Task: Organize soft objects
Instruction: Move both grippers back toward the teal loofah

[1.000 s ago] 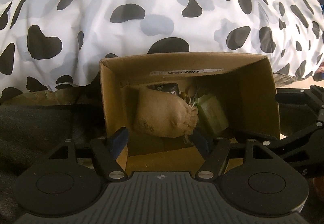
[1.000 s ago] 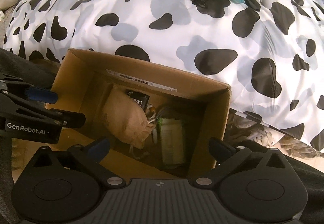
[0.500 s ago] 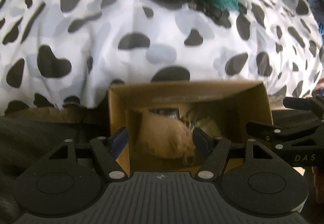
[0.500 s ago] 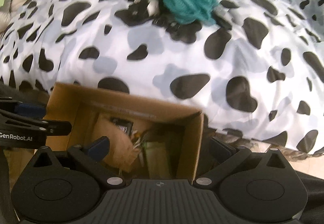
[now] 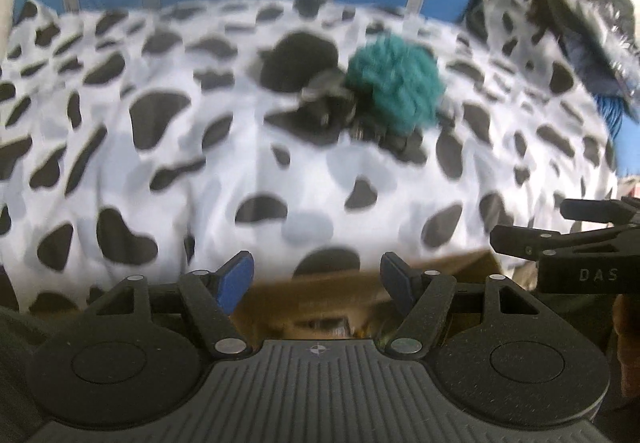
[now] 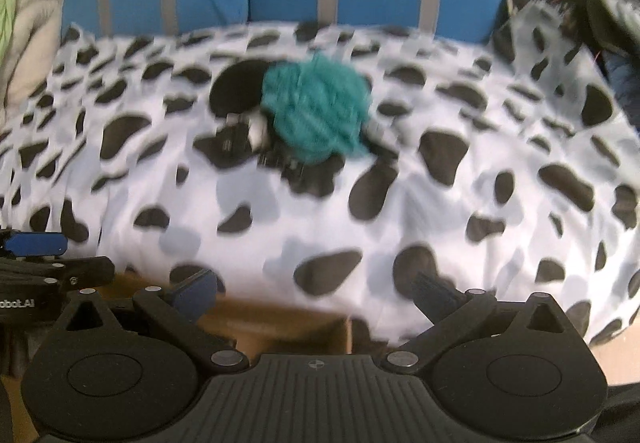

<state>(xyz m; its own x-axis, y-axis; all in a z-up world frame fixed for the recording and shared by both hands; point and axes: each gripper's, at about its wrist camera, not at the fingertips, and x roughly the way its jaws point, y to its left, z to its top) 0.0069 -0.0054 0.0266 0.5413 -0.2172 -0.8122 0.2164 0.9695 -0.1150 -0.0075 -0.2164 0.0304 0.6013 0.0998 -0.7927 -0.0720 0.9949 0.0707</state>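
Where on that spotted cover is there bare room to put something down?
Bare: the wide stretch of spotted cover between the teal pouf and the cardboard box. Crowded: beside the pouf, where small dark items cluster.

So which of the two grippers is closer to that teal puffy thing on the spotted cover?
Neither clearly. The left gripper and right gripper hang open side by side over the cardboard box, both well short of the teal pouf.
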